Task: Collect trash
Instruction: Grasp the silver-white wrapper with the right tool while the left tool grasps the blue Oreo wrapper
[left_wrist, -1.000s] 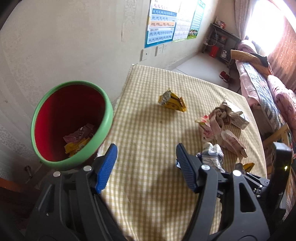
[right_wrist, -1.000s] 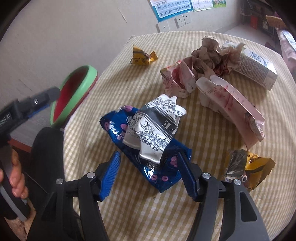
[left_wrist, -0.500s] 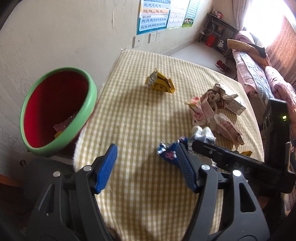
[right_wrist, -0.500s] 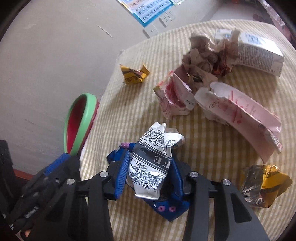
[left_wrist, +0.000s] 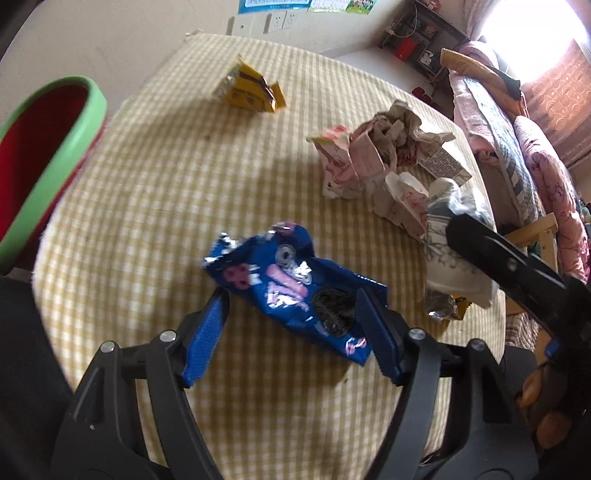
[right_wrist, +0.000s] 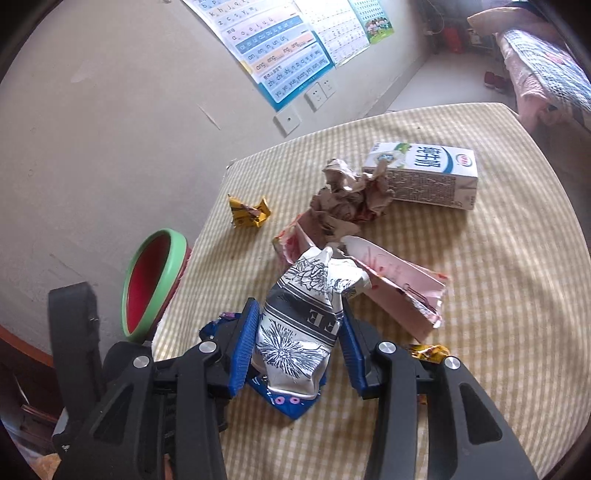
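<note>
A blue snack wrapper (left_wrist: 284, 280) lies flat on the yellow checked table (left_wrist: 147, 192). My left gripper (left_wrist: 291, 299) hangs just over it, pointing steeply down. Its jaws are opening and straddle the wrapper's near half without pressing on it. My right gripper (right_wrist: 299, 314) is shut on a crumpled black-and-white wrapper (right_wrist: 306, 317) and holds it above the blue wrapper (right_wrist: 288, 404). In the left wrist view that held wrapper (left_wrist: 447, 258) shows at the right. The bin with a green rim and red inside (left_wrist: 62, 147) stands off the table's left edge.
More trash lies farther back: a yellow wrapper (right_wrist: 249, 212), crumpled brown paper (right_wrist: 351, 199), torn pink cartons (right_wrist: 399, 284), a white milk carton (right_wrist: 424, 173) and a gold wrapper (right_wrist: 428, 350). A wall runs behind the table. A bed (left_wrist: 517, 155) stands to the right.
My right gripper closed on the black-and-white wrapper and lifted it off the blue one. My left gripper swung away from the bin and came down over the blue wrapper.
</note>
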